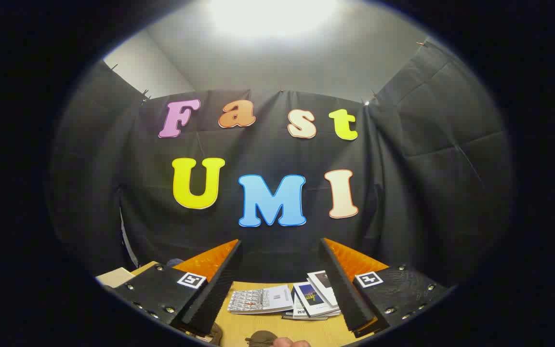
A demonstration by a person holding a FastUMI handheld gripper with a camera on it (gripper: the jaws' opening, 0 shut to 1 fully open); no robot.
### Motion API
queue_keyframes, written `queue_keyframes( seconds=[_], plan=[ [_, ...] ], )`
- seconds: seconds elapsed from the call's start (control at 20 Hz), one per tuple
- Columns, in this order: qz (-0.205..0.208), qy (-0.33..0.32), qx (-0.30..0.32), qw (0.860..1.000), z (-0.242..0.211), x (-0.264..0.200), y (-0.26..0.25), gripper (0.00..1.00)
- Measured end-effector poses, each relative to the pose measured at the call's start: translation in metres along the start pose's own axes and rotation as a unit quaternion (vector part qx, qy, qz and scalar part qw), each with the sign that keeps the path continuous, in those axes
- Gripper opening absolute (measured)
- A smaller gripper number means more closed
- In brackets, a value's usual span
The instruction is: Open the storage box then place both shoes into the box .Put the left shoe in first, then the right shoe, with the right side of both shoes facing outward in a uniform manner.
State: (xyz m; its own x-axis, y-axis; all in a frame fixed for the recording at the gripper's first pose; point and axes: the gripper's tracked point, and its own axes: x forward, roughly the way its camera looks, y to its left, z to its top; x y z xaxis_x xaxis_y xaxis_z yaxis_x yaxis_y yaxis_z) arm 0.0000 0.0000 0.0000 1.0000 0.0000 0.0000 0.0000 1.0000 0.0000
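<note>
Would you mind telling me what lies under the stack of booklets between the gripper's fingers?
The booklets rest on a wooden table, beyond the open gripper. The lower booklets are mostly covered by the top ones, so their covers cannot be made out.

Gripper (280, 284): two long wedge-shaped fingers (210, 294) with ribbed inner faces, standing apart, each on a textured plate with round screws along its edge and a square black-and-white marker tag (191, 280) near the finger base.
</note>
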Motion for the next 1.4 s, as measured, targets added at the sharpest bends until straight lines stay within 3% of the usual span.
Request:
queue_keyframes(
  seconds=[0.6,1.05,1.4],
  plan=[
    [0.013,-0.005,-0.002,1.0,0.006,0.002,0.01,0.97],
    [0.028,0.014,0.015,0.999,-0.018,0.011,0.019,0.97],
    [0.102,0.043,0.046,0.993,-0.053,0.022,0.076,0.97]
  ],
)
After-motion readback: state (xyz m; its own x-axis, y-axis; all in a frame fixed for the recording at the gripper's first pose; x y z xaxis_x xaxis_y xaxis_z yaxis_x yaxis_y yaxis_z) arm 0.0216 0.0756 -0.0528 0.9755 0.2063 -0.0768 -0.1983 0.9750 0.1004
